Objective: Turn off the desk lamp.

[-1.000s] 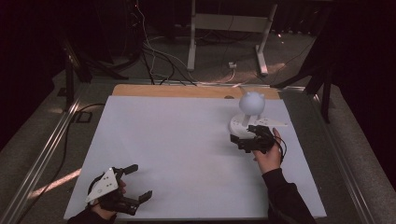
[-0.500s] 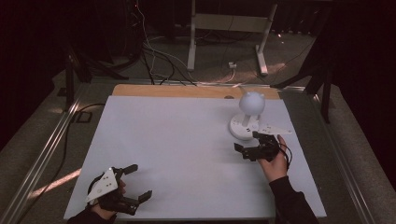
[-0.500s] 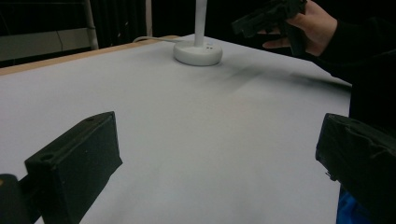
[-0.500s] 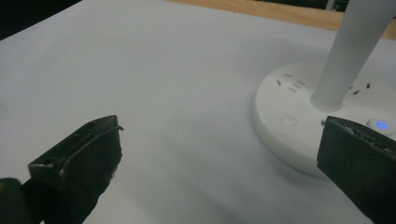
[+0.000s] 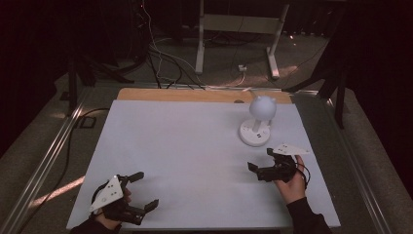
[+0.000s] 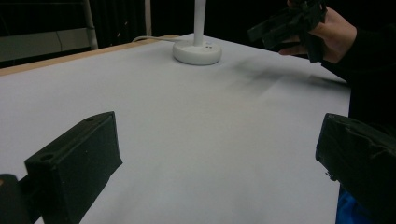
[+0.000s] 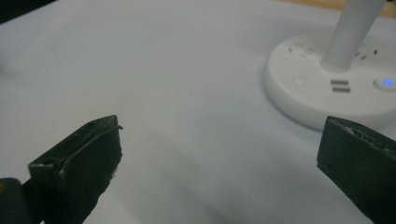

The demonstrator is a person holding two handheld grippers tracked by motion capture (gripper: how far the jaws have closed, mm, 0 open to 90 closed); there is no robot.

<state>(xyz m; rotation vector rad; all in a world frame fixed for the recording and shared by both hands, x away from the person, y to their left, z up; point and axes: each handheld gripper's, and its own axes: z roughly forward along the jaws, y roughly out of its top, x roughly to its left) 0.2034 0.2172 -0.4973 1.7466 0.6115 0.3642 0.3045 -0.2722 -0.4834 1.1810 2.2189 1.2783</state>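
A white desk lamp (image 5: 258, 122) with a round head stands on its round base (image 7: 327, 88) at the table's back right. A blue light (image 7: 386, 82) glows on that base. My right gripper (image 5: 260, 161) hovers open just in front of the lamp, nothing between its jaws. Near the front left edge my left gripper (image 5: 142, 191) rests low, also open and holding nothing. In the left gripper view the lamp base (image 6: 197, 50) and the other hand with its gripper (image 6: 289, 23) show far across the table.
The white table top (image 5: 185, 146) has a wooden strip (image 5: 195, 94) along its far edge. Beyond it, cables (image 5: 160, 63) and a metal stand (image 5: 238, 34) sit on the floor. The lamp's cord (image 6: 149, 39) trails off the back.
My right gripper has pulled back from the lamp base toward the table's front and a little right. The left gripper has stayed put.
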